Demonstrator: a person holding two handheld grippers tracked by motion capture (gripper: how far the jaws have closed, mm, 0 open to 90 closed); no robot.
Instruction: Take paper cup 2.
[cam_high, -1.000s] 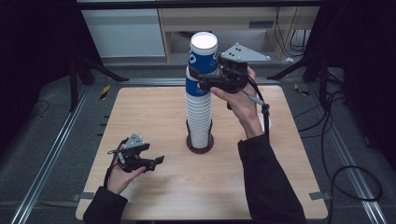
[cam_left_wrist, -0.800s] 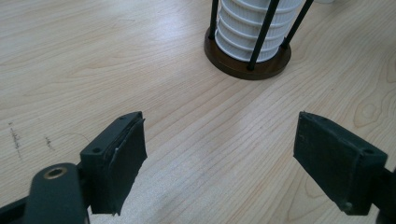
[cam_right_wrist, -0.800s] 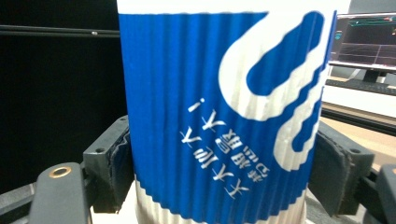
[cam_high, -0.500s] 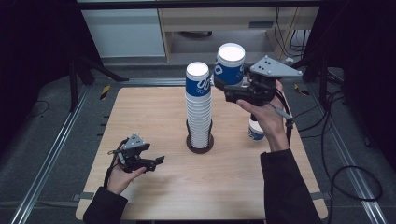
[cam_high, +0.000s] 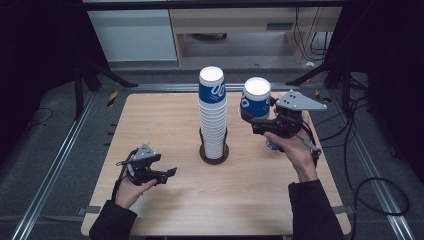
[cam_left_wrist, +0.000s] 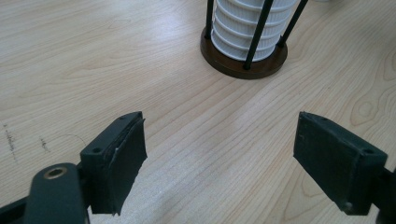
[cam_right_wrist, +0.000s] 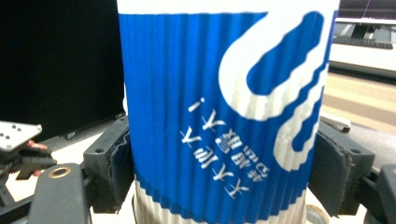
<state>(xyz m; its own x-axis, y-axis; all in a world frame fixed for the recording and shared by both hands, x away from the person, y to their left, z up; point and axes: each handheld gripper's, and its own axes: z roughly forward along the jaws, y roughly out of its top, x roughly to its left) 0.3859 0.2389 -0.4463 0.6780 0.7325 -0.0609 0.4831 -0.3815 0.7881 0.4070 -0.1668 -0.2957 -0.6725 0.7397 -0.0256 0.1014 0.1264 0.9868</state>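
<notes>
One cup (cam_high: 255, 99), two tools

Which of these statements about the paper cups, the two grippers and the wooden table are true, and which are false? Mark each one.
1. The right gripper holds a blue-and-white ribbed paper cup between its fingers. True.
2. The left gripper is shut on a cup. False: its fingers stand wide apart with only bare light wooden table between them.
3. The tall stack of paper cups stands in a round dark-based holder with thin black rods. True.
4. The held cup rests on top of the stack. False: it is in the air, to the stack's right in the high view.
</notes>
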